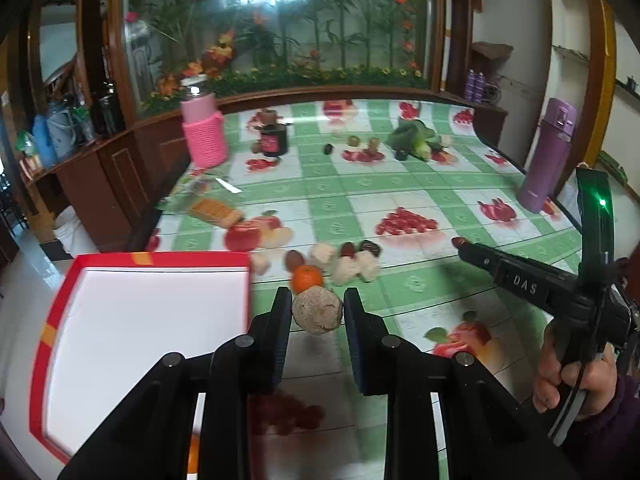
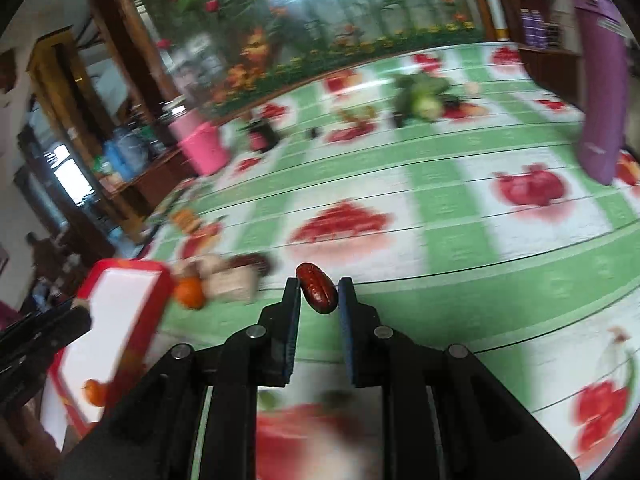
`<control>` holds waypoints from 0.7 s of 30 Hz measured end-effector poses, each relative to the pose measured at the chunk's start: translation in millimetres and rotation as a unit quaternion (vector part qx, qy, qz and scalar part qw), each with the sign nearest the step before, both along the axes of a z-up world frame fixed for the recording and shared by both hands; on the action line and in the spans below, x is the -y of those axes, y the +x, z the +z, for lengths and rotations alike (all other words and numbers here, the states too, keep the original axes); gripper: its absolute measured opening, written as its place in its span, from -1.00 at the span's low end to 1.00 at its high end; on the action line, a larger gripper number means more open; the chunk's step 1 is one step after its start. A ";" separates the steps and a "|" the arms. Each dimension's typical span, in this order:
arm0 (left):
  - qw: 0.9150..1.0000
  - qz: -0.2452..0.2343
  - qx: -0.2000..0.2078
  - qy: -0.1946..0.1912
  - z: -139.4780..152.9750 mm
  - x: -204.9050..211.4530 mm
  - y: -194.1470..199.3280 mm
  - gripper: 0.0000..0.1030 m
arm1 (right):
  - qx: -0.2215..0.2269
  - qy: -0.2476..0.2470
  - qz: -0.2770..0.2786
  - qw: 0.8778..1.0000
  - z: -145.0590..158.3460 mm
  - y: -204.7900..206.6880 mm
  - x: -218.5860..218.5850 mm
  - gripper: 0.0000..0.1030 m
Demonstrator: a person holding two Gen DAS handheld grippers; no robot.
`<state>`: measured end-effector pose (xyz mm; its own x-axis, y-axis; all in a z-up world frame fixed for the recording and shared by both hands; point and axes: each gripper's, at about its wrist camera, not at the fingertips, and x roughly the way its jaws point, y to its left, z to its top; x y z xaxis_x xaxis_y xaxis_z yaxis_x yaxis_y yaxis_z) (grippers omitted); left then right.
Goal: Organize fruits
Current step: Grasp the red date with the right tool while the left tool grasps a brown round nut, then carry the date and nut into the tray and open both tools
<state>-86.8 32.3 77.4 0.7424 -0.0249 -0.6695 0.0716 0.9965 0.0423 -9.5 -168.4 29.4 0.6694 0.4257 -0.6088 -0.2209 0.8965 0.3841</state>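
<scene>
Gripping a rough tan round fruit (image 1: 317,310) between its two fingers, the left hand-held gripper (image 1: 317,312) hangs above the worktop (image 1: 400,200) just right of a red-rimmed white tray (image 1: 152,320). The right hand-held gripper (image 2: 319,294) is clenched on a red date (image 2: 317,293). Beyond lie an orange (image 1: 307,277) and pale fruit pieces (image 1: 356,268); farther back stand a pink bottle (image 1: 202,128) and a purple flask (image 1: 548,156).
</scene>
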 end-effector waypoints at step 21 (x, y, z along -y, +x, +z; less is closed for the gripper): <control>0.991 0.131 0.002 0.006 -20.1 -125.7 -44.7 -0.50 | 0.008 -0.028 0.190 0.981 16.9 -49.8 -209.5 -0.59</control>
